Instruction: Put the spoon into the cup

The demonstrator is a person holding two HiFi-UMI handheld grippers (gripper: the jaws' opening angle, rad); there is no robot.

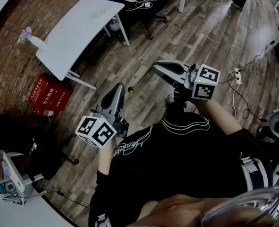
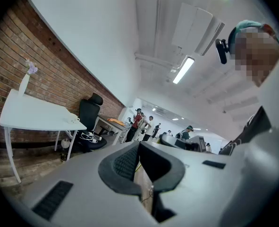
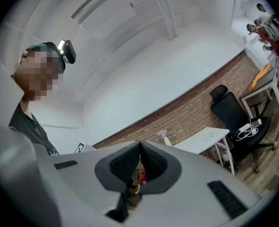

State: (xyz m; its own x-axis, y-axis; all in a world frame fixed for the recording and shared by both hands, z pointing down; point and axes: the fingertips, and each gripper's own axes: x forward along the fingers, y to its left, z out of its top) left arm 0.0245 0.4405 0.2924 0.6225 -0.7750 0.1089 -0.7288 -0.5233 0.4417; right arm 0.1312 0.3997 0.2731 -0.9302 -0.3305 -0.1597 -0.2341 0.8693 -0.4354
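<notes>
No spoon and no cup shows in any view. In the head view my left gripper is held close in front of the person's body over the wooden floor, pointing away, its jaws together with nothing between them. My right gripper is held at the right and points left, also shut and empty. In the left gripper view the left gripper has its pads meeting at the tip, aimed up across the room. The right gripper looks the same in the right gripper view.
A white table with a small flower vase stands far left by the brick wall. A red box lies below it. A black office chair is at the top, a power strip at the right, and a small yellowish object on the floor.
</notes>
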